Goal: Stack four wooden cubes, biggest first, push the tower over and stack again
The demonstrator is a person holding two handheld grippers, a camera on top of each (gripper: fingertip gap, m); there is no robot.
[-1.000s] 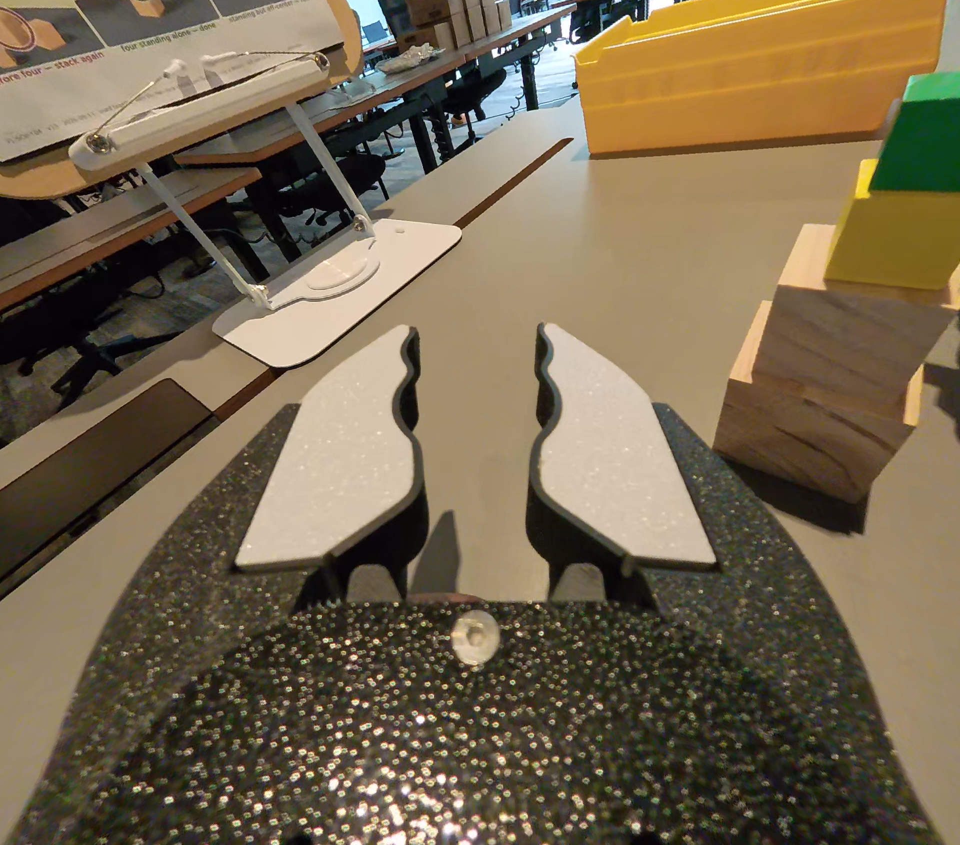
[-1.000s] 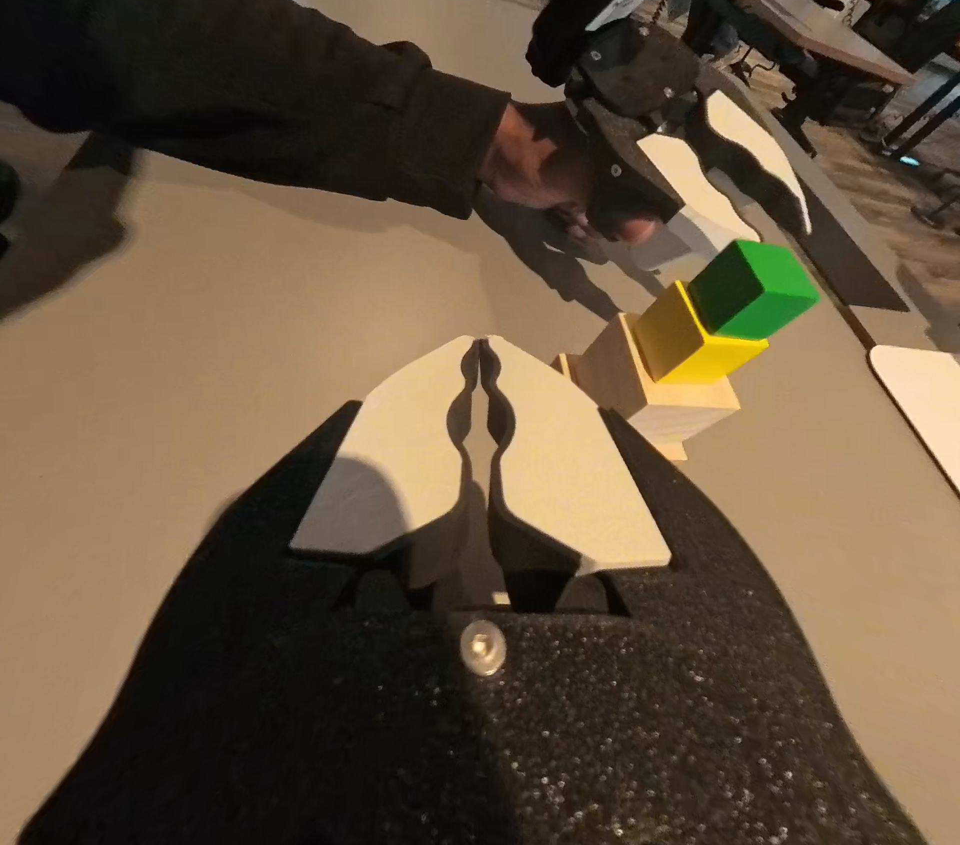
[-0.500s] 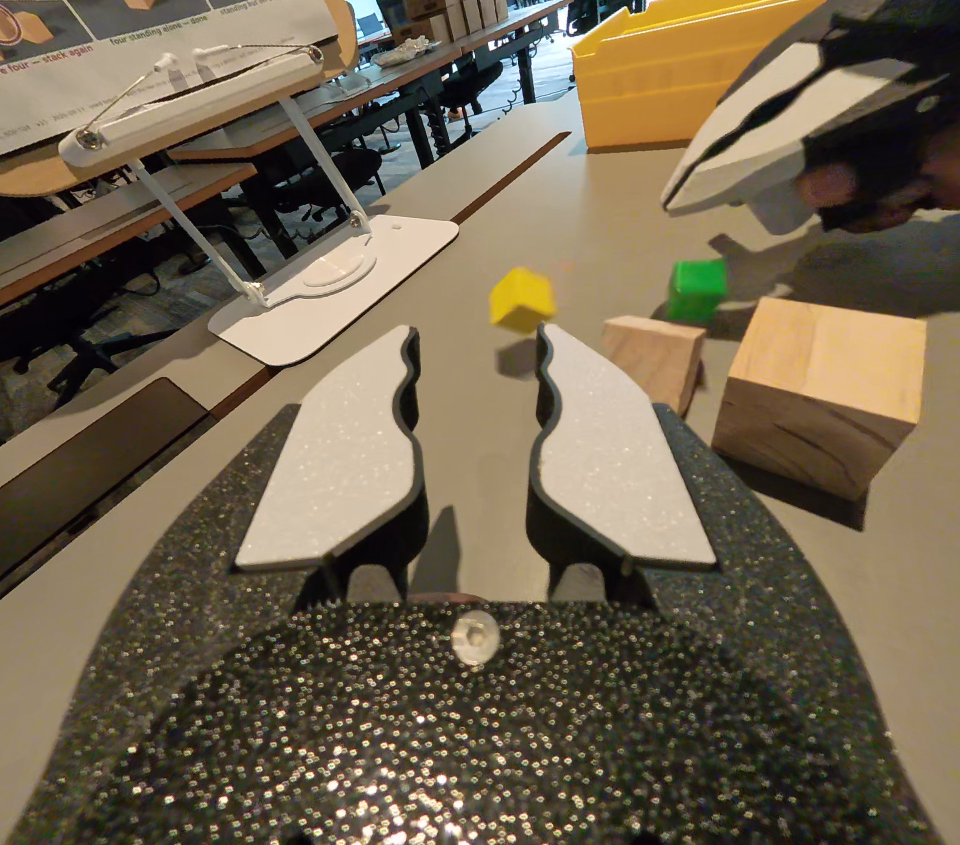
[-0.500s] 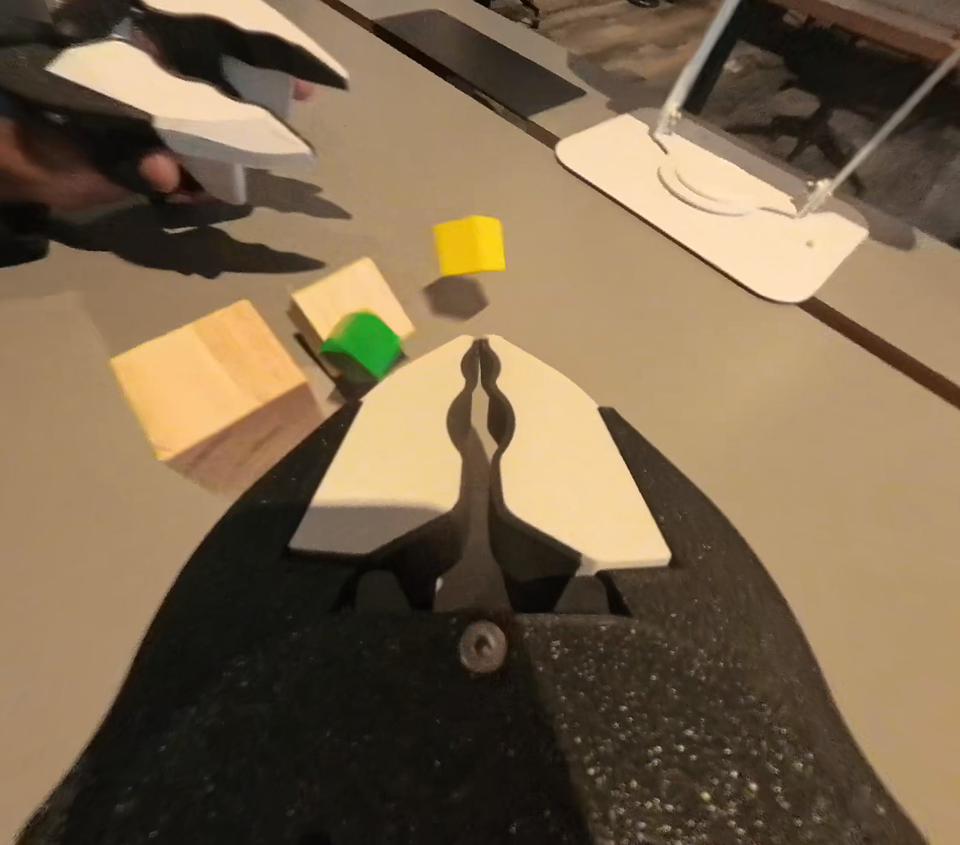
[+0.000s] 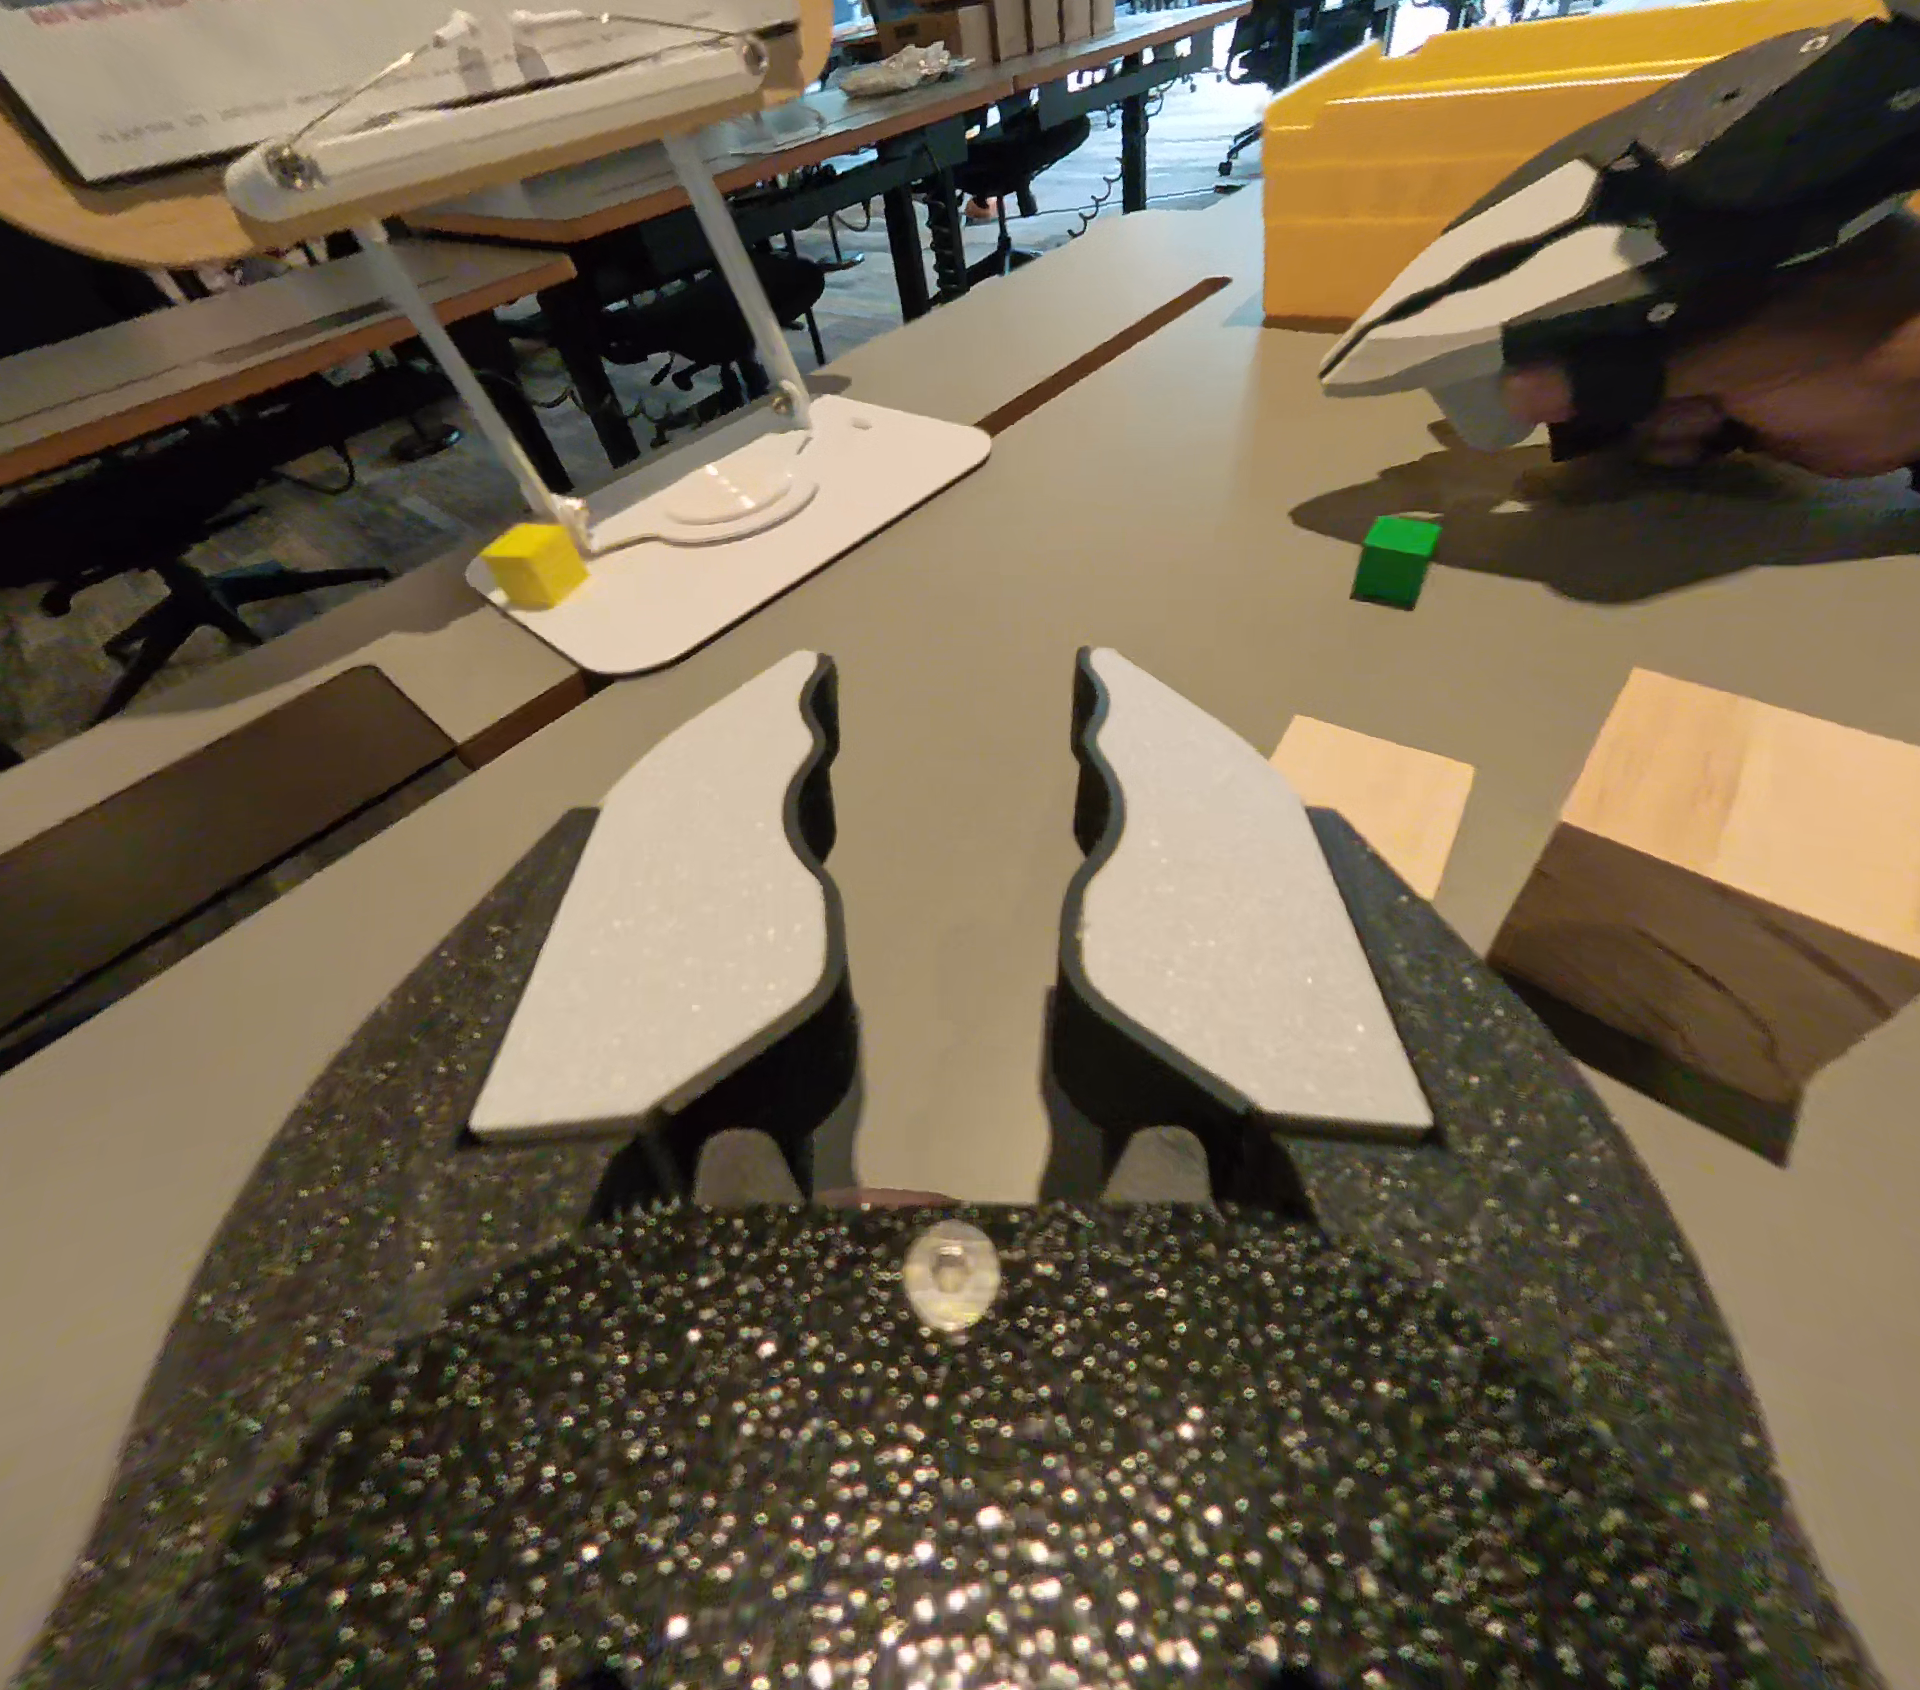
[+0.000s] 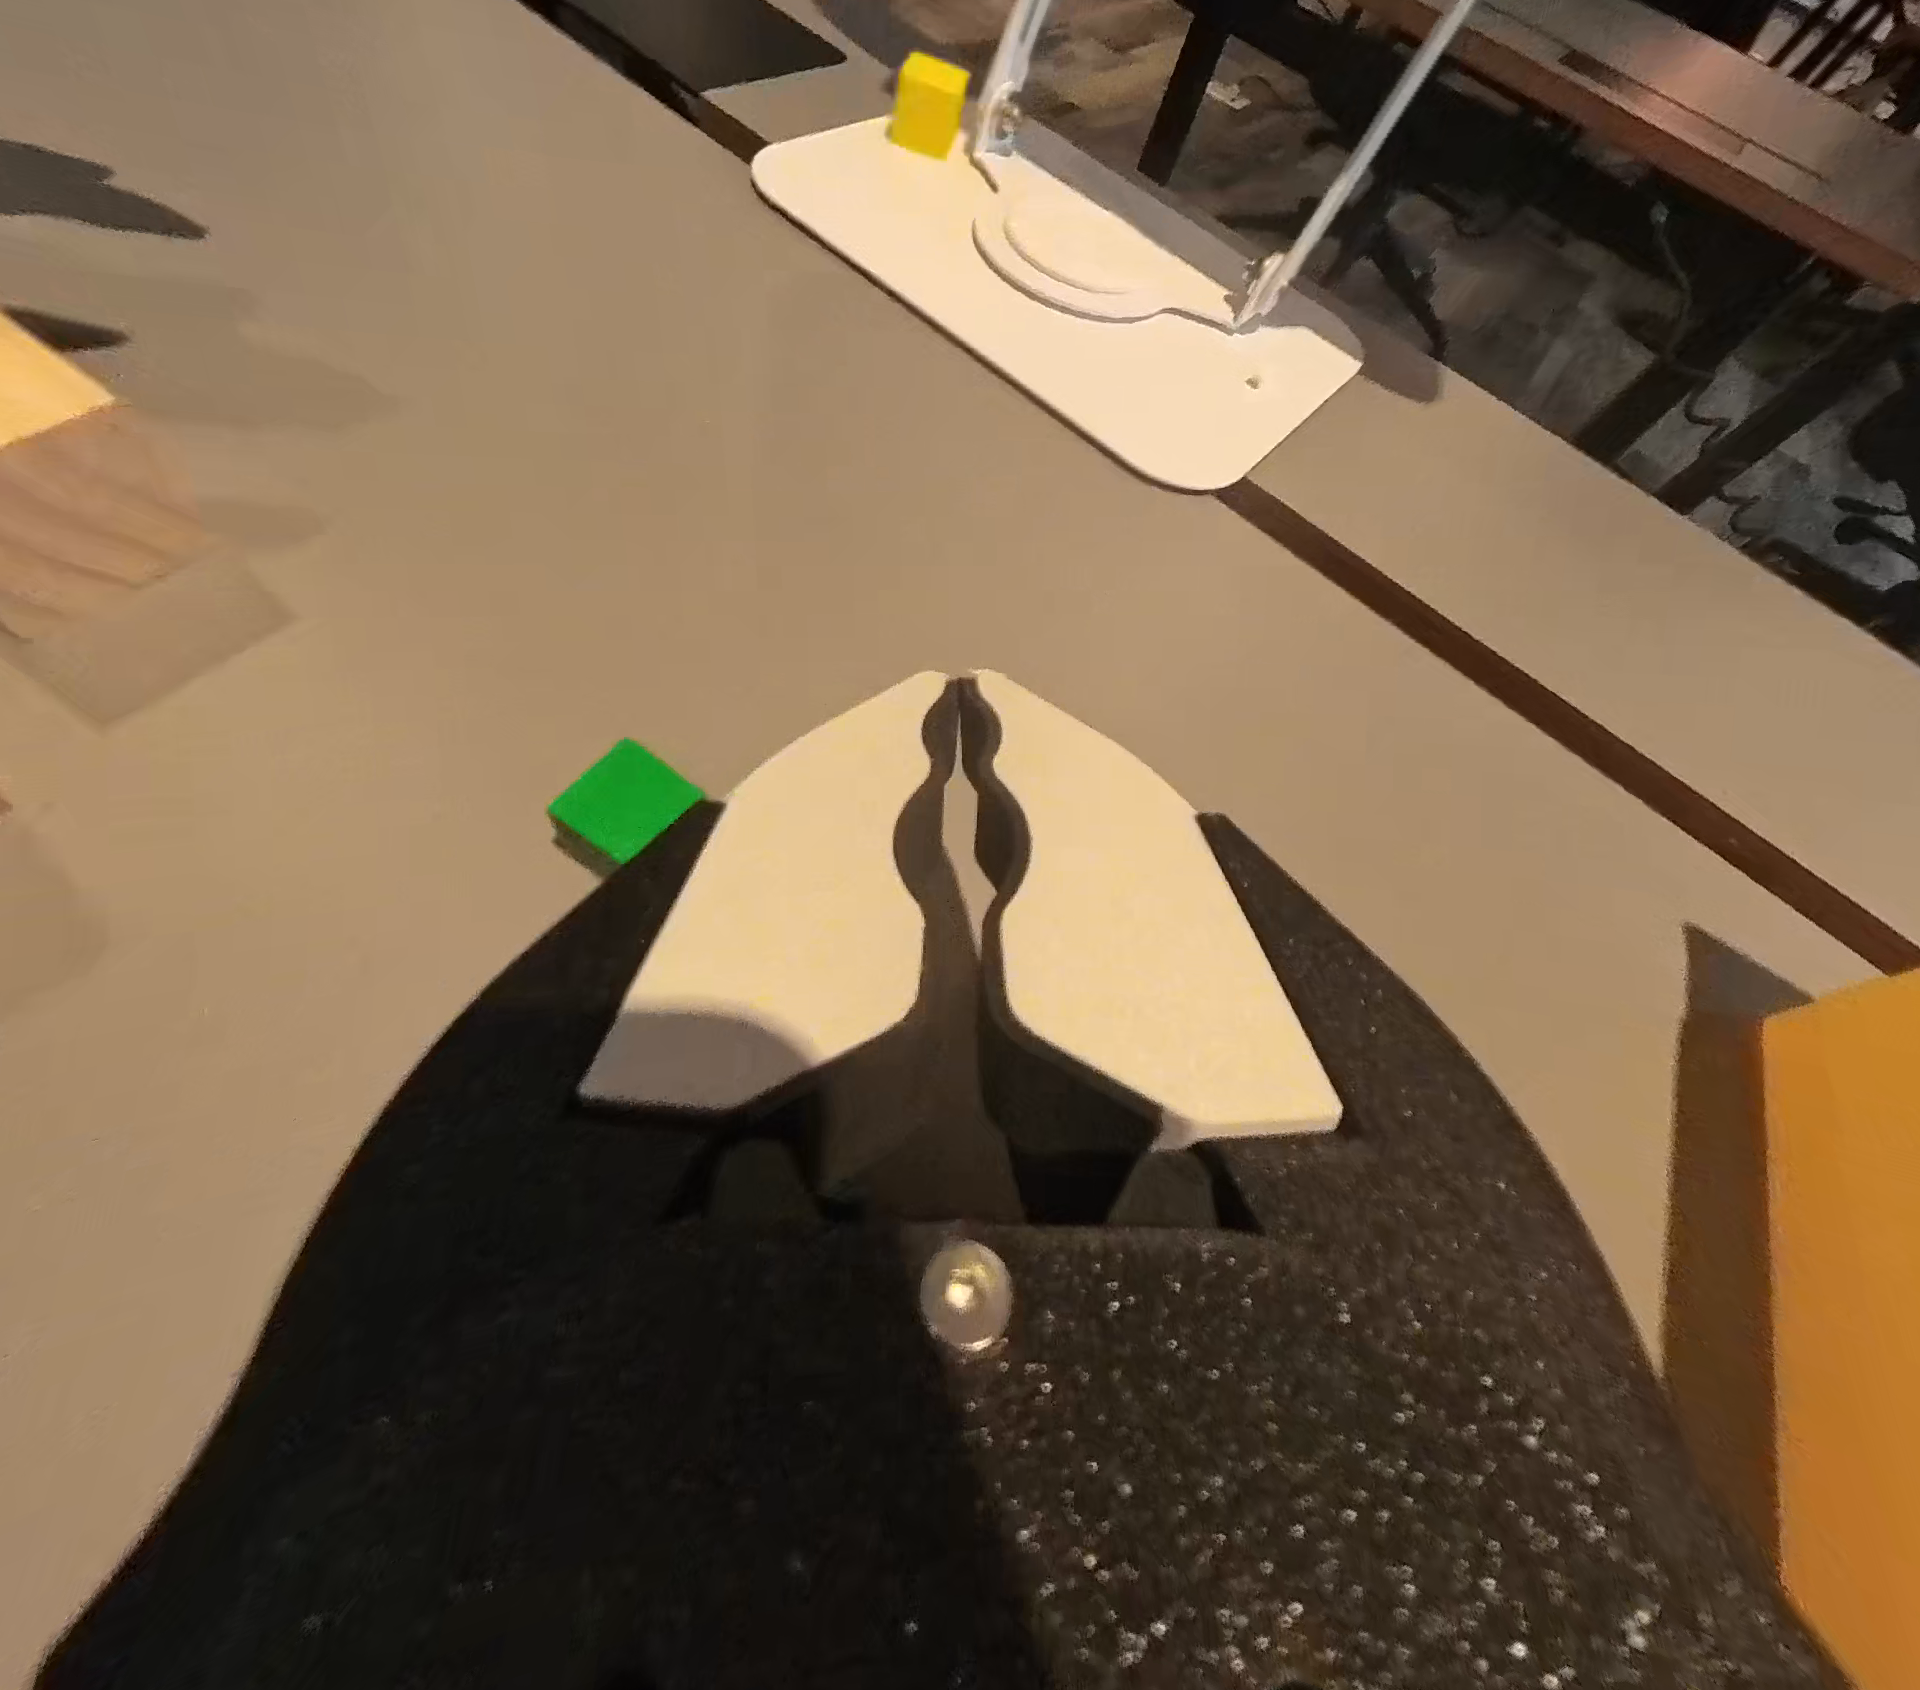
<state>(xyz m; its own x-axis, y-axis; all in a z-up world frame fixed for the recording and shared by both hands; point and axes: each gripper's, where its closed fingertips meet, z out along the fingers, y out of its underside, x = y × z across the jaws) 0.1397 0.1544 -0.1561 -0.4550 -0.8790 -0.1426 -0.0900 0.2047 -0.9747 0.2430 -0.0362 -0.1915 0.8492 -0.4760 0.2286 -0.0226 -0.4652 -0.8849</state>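
Rolled since half a second ago onto the white stand base (image 5: 821, 497): yellow cube (image 5: 533, 563), green cube (image 5: 1395, 560) loose on the grey table (image 5: 1091, 518), two bare wooden cubes (image 5: 1371, 793) (image 5: 1714, 892) side by side, left gripper (image 5: 951, 695) spread empty, right gripper (image 6: 959, 684) pressed together, stand's sheet lettering blurred.
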